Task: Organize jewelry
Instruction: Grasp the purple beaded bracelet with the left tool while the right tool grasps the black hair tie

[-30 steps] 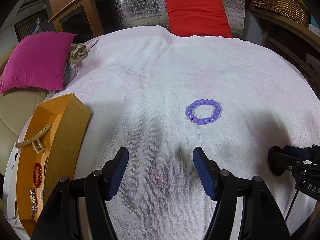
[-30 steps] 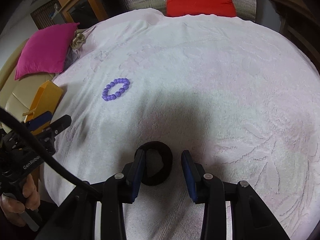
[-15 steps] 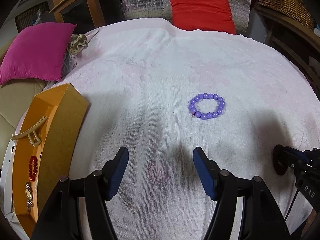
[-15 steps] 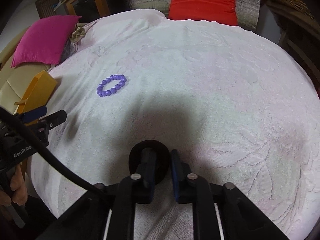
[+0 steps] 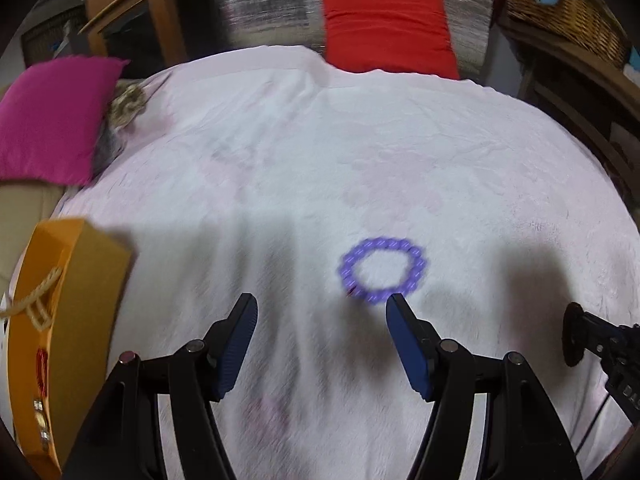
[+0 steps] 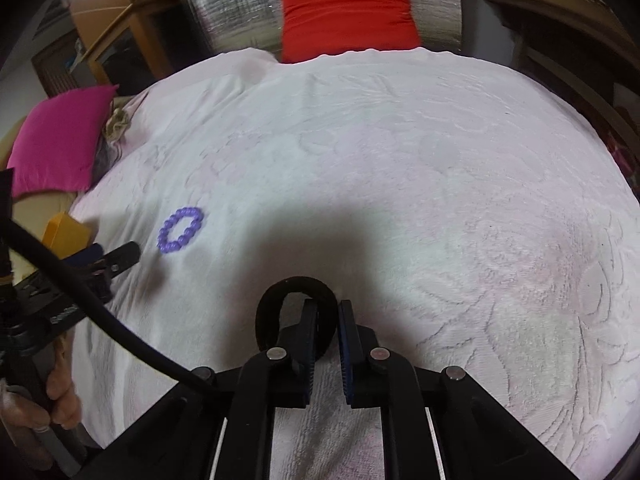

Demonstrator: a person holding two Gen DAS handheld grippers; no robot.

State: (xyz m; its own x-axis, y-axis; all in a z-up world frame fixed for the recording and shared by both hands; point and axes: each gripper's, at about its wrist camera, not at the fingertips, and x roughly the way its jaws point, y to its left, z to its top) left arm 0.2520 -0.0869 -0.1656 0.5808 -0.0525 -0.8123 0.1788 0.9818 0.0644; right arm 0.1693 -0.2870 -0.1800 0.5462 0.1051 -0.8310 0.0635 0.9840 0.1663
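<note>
A purple bead bracelet (image 5: 382,270) lies on the pale pink bedcover, just ahead of my open left gripper (image 5: 322,312) and slightly right of its centre; it also shows in the right wrist view (image 6: 180,230). My right gripper (image 6: 329,312) is shut on a black ring-shaped band (image 6: 294,286), holding its right side. That band shows at the right edge of the left wrist view (image 5: 571,334). An orange jewelry box (image 5: 60,320) at the left holds a beige hair claw (image 5: 34,304) and a red bead bracelet (image 5: 42,368).
A magenta cushion (image 5: 52,120) lies at the bed's left, a red cushion (image 5: 388,28) at the far end. A wicker basket (image 5: 560,4) sits on shelving at the far right. The left gripper shows at the left in the right wrist view (image 6: 100,260).
My left gripper has moved forward toward the purple bracelet, which is now close to its fingertips. My right gripper closed on the black band and holds it.
</note>
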